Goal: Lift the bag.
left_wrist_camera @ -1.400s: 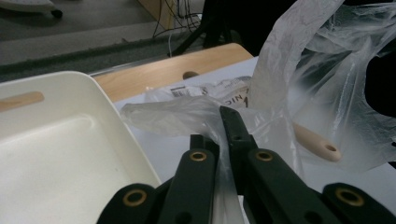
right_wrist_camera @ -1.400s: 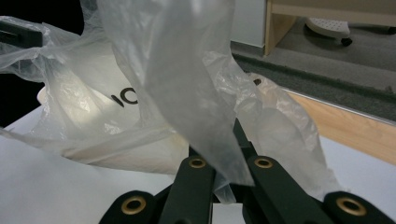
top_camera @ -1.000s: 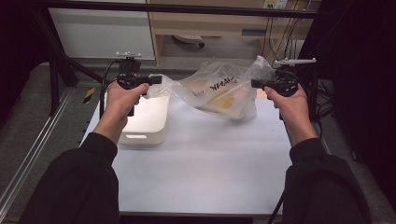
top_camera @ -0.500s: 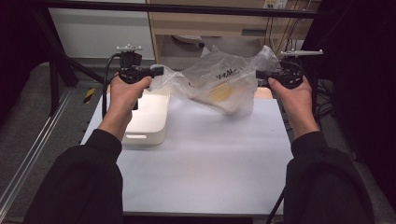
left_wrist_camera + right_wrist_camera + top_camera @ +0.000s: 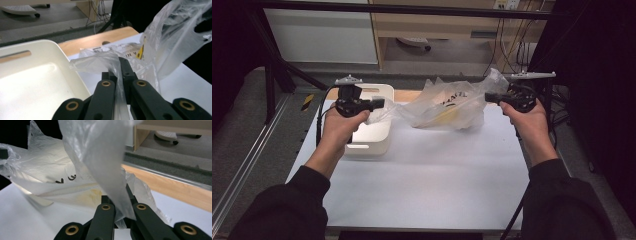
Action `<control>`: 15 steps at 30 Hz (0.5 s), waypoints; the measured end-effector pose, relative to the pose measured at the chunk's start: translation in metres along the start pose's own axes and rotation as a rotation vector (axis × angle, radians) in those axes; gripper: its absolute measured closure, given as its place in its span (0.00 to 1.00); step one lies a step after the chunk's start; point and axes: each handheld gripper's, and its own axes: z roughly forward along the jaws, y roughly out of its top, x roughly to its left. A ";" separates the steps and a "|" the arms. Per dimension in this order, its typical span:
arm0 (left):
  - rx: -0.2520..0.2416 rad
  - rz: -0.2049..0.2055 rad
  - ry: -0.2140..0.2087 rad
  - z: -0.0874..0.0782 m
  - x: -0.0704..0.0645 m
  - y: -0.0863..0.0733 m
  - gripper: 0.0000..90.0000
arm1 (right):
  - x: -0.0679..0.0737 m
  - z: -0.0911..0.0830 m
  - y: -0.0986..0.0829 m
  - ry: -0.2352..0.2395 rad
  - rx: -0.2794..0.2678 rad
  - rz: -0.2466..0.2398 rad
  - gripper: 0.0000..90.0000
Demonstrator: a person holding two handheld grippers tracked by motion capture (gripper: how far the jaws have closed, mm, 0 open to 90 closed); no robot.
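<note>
A clear plastic bag (image 5: 447,107) with black lettering and something yellow inside hangs stretched between both grippers above the back of the white table (image 5: 427,175). My left gripper (image 5: 379,104) is shut on the bag's left edge, over the white bin (image 5: 372,135). At the right, my right gripper (image 5: 489,97) is shut on the bag's other edge. In the left gripper view the film (image 5: 100,60) is pinched between the black jaws. The right gripper view has the film (image 5: 100,157) rising from its shut jaws.
The white bin (image 5: 30,82) sits at the table's back left, and its inside looks bare. A wooden strip (image 5: 412,95) runs along the table's far edge. Behind it are cabinets, cables (image 5: 512,40) and a dark frame post (image 5: 272,75) at the left.
Both grippers have carried the bag a little higher and away from the person. The bag has stayed gripped and stretched between them.
</note>
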 end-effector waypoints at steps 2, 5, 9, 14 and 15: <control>0.009 0.011 -0.018 -0.002 -0.006 -0.014 1.00 | 0.002 -0.002 -0.010 0.009 0.006 0.001 1.00; 0.029 0.033 -0.036 -0.003 -0.016 -0.035 1.00 | 0.005 -0.004 -0.028 0.024 0.019 -0.005 1.00; 0.057 0.057 -0.063 -0.003 -0.030 -0.066 1.00 | 0.010 -0.006 -0.052 0.046 0.037 0.001 1.00; 0.104 0.074 -0.093 -0.001 -0.041 -0.105 1.00 | 0.017 -0.007 -0.084 0.066 0.057 0.003 1.00; 0.111 0.066 -0.098 -0.001 -0.042 -0.112 1.00 | 0.018 -0.007 -0.090 0.071 0.062 0.002 1.00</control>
